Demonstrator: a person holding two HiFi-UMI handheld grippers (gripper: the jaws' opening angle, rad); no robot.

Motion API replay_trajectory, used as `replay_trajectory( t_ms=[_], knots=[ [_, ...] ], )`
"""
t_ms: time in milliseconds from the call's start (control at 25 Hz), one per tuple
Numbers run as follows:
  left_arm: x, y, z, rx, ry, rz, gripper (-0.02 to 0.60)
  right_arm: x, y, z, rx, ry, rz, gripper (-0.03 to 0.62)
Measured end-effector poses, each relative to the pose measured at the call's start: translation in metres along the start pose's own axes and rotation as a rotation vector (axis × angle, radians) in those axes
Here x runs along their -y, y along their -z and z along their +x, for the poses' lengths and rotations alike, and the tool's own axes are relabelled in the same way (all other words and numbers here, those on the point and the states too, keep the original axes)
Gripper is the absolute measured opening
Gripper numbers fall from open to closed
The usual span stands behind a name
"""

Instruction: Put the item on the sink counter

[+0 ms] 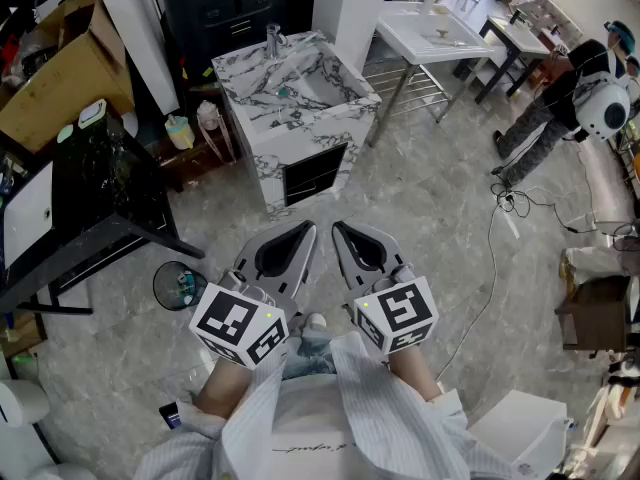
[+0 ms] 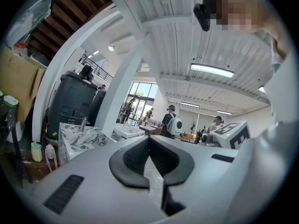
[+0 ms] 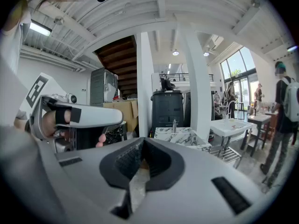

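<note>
The marble sink counter (image 1: 300, 103) with its chrome faucet (image 1: 273, 38) stands ahead of me on the floor; a small teal thing (image 1: 284, 91) lies in its basin. My left gripper (image 1: 306, 232) and right gripper (image 1: 339, 230) are held side by side close to my body, tips pointing toward the counter and well short of it. Both pairs of jaws are closed together with nothing between them. The left gripper view shows the left gripper (image 2: 149, 140) shut, the counter (image 2: 80, 138) far off at left. In the right gripper view the right gripper (image 3: 142, 143) is shut and the counter (image 3: 181, 135) lies beyond.
A black table (image 1: 100, 183) with small containers stands at left, a cardboard box (image 1: 60, 73) behind it. Two bottles (image 1: 181, 131) sit on a low shelf beside the counter. A round bin (image 1: 179, 285) is near my left. A white basin stand (image 1: 432, 30) and a person (image 1: 560, 103) are at the right.
</note>
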State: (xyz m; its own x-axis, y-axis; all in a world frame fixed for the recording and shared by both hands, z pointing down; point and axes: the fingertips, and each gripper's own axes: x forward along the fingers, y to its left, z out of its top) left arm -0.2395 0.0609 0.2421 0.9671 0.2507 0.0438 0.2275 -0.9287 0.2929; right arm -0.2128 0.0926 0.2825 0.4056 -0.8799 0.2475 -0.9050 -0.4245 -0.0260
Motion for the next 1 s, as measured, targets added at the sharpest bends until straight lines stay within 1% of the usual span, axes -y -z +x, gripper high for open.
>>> replay_trajectory(
  t_ms=[320,640,840,1000],
  knots=[
    [0.013,-0.003,0.008,0.005,-0.015,0.017,0.014,0.01,-0.002,-0.014,0.015,-0.019,0.011,0.009],
    [0.027,0.0,0.013,0.026,-0.059,0.043,0.014,0.026,0.006,-0.035,0.036,-0.031,0.017,0.009],
    [0.021,0.006,0.017,0.014,-0.077,0.039,0.014,0.035,0.014,-0.032,0.026,-0.033,0.039,0.009],
    [0.005,0.008,0.033,0.006,-0.083,0.031,0.014,0.046,0.018,-0.011,0.014,-0.042,0.042,0.009]
  ],
)
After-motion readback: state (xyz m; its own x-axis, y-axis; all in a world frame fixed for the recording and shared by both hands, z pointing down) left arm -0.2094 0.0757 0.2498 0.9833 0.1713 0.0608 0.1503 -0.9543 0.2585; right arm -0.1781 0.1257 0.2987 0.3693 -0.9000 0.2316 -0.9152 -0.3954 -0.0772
